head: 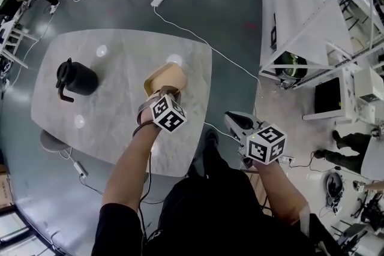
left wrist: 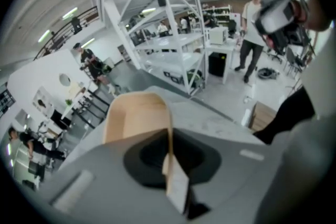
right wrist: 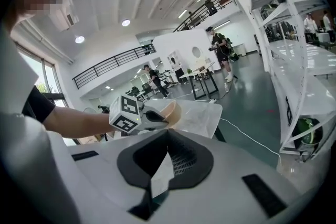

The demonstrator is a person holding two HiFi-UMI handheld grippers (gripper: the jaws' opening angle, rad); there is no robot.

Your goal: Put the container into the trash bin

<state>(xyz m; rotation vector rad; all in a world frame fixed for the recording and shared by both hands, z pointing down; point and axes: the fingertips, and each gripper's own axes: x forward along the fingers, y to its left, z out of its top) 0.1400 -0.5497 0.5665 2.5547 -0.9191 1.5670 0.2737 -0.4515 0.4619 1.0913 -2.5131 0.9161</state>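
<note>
At lower right of the head view the right gripper had its jaws pressed together, empty. At centre the left gripper pinched the wall of the tan container over the marble table; a black jug stood farther left

**Three cameras: one on the head, one riding each set of tongs.**

The head view looks steeply down from above the person onto the bench, taking in both arms, the left tongs and the right tongs. The left gripper view sits close behind its own jaws and faces over the container and the bench toward the white rack. The right gripper view looks out along its jaws from beside the bench, across at the left tongs. All three views share the container, the bench and the white rack.
</note>
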